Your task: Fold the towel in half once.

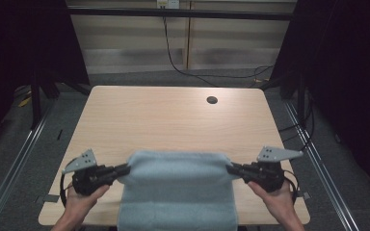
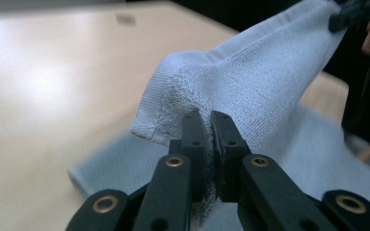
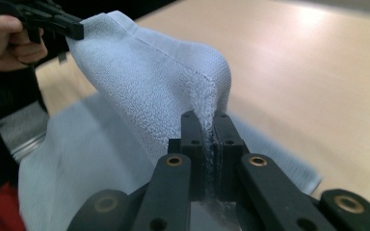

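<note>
A pale wooden counter (image 1: 173,115) holds a light blue towel (image 1: 176,192) at its near edge. The left gripper (image 1: 125,169) and right gripper (image 1: 231,169) each clamp a far corner, lifted; folding looks barely begun.

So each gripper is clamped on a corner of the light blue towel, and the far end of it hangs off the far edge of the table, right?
Not the far edge. The high view shows the towel hanging over the table's near edge, by the person. Left gripper and right gripper are clamped on its corners.
</note>
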{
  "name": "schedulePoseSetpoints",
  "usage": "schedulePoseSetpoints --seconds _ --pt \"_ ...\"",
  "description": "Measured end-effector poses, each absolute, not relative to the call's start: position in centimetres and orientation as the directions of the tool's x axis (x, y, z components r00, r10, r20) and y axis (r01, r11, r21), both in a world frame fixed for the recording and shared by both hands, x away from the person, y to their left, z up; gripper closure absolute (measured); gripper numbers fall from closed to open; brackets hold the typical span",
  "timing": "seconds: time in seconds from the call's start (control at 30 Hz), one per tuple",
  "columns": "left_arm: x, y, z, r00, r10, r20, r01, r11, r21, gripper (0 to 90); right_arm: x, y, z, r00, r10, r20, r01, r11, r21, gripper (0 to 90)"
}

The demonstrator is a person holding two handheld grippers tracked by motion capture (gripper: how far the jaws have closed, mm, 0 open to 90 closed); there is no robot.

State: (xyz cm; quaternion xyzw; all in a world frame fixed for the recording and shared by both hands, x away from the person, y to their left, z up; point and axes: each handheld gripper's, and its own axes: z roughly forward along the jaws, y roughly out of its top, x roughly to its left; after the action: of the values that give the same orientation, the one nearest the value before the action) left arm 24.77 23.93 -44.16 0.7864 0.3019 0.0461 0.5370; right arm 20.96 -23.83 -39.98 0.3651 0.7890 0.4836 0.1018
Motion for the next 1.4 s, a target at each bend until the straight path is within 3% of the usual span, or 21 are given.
schedulePoseSetpoints --seconds 0.37,0.5,0.67,0.83,1.07,1.4 --pt "22.9 22.9 -49.0 0.801 0.503 -0.324 0.547 -0.395 0.738 85.4 17.9 -22.7 -47.8 -0.675 0.685 0.272 0.64 0.361 0.678 85.9" --pt "23.4 22.3 -49.8 0.8 0.509 -0.318 0.56 -0.442 0.701 85.4 18.1 -22.6 -49.0 -0.654 0.702 0.28 0.671 0.368 0.644 86.0" --pt "24.7 22.1 -50.2 0.794 0.525 -0.305 0.554 -0.421 0.718 85.4 19.1 -22.4 -49.2 -0.651 0.712 0.264 0.669 0.374 0.642 86.4" --pt "28.8 21.7 -50.4 0.784 0.565 -0.258 0.538 -0.41 0.737 85.5 22.8 -22.1 -49.1 -0.633 0.74 0.227 0.672 0.379 0.636 86.5" --pt "35.1 21.5 -50.4 0.759 0.594 -0.267 0.563 -0.393 0.727 85.5 28.3 -21.7 -49.2 -0.583 0.775 0.244 0.705 0.333 0.626 86.5" --pt "40.1 21.3 -50.8 0.707 0.662 -0.25 0.58 -0.34 0.741 85.5 34.4 -21.5 -49.7 -0.516 0.819 0.253 0.723 0.258 0.64 86.5"
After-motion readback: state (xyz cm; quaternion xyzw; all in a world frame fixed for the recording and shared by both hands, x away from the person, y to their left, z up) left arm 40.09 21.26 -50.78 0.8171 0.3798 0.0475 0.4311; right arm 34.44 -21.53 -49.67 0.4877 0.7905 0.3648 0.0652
